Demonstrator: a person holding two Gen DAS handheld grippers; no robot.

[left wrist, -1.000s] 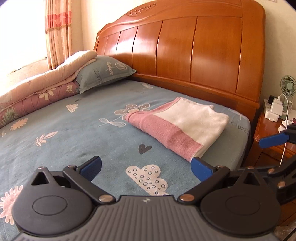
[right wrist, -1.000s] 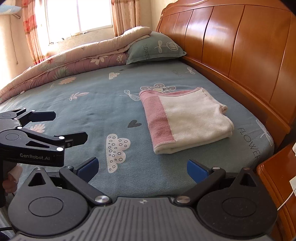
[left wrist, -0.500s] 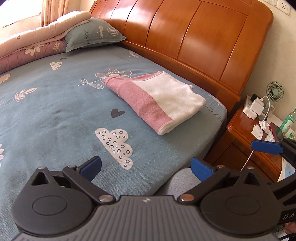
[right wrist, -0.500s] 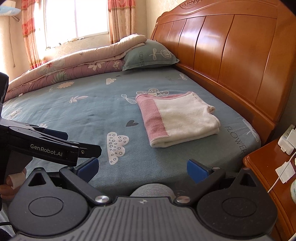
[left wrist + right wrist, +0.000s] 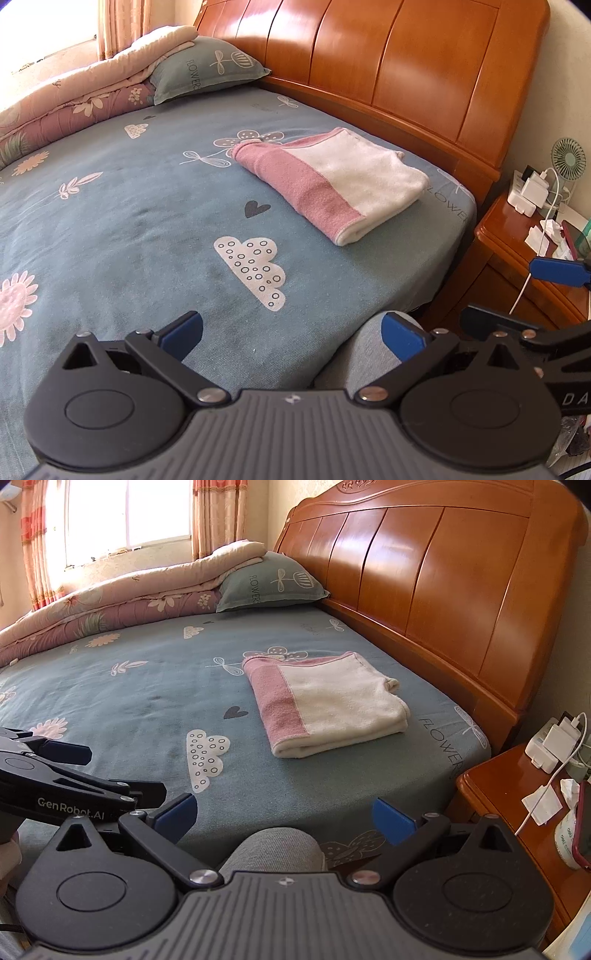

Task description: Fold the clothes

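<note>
At the upper left of both frames the rolled quilt (image 5: 122, 602) and the pillow (image 5: 269, 583) are pushed up against the window side, which leaves the blue sheet of the bed (image 5: 147, 701) bare as a working surface. At the lower left of the right wrist view I see my left gripper (image 5: 291, 332) from the side, held low over the near edge of the mattress; in its own view its blue pads stand wide apart with nothing between them. Centre frame lies the pink and white cloth (image 5: 328, 701), already a neat layered rectangle, flat on the sheet just short of the headboard (image 5: 443, 590), with its folded edge toward me. It lies as the task wants it, well apart from both claws. My right gripper (image 5: 284, 816) is likewise spread and empty, hanging over what I take to be my knee (image 5: 273, 849), though the fisheye makes that hard to swear to. At the right edge the bedside table (image 5: 517, 812) holds chargers and cables, clear of the bed so nothing snags.
</note>
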